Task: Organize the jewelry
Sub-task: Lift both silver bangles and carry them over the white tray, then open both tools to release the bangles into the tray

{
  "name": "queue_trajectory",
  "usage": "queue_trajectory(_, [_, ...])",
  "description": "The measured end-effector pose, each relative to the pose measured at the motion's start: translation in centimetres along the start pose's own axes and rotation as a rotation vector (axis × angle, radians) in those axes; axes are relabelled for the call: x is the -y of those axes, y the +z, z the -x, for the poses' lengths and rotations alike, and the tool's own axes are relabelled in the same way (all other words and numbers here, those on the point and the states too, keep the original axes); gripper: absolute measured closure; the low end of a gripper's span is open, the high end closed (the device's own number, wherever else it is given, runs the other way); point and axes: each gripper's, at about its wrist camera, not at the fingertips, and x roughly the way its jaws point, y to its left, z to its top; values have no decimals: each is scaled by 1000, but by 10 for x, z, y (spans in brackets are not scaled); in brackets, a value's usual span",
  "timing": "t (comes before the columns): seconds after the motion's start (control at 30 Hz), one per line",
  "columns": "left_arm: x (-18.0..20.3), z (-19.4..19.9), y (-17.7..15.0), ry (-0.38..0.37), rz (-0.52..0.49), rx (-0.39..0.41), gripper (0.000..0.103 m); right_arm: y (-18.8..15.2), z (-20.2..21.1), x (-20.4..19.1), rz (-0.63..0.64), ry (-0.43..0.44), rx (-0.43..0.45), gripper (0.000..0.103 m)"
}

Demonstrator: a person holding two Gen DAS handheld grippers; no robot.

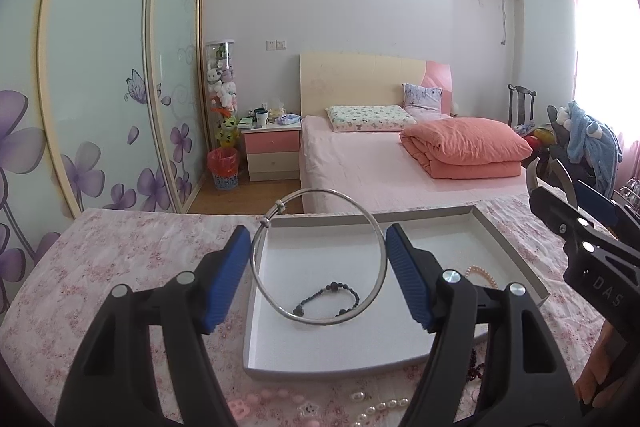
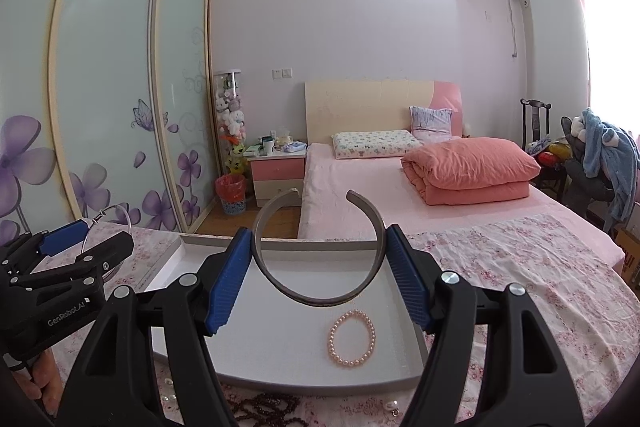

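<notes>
While both hoops hang above the white tray (image 1: 516,259), I hold a thin silver bangle (image 1: 320,257) clamped in my left tool (image 1: 318,277) and a grey open cuff (image 2: 318,251) in my right tool (image 2: 320,279). Cuff's gap points away from me. Black bead bracelet (image 1: 326,301) lies straight below the left tool, pink pearl bracelet (image 2: 352,337) below the right. Tray sits directly beneath; each drop looks like a short lowering.

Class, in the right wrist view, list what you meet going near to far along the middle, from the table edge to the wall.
Dark red beads → pink pearl bracelet → held open cuff bangle → tray's far rim → bed → headboard.
</notes>
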Motion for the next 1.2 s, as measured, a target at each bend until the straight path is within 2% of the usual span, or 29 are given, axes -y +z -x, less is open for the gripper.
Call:
queue_trajectory(0.4, [4,-43,-8,-39,7,-55,35,-14,-49,-3,2,7,-115,35])
queue_trajectory(0.83, [-2,-83,-24,-80,28,-174,34,-30,-83,3,-42,44,-255,34])
queue_trajectory(0.9, [-4,-88,-25,-83,35,-189,34,-32,-84,5,-52,45,-263,33])
queue_trajectory(0.97, [-7,-91,-25,-87,45,-199,31,-32,-85,7,-59,49,-265,28])
queue_trajectory(1.07, [-11,-92,-23,-90,65,-205,30,-30,-82,9,-64,45,-252,28])
queue_trajectory(1.2, [-17,-85,-17,-58,79,-180,30,-24,-77,11,-71,43,-231,28])
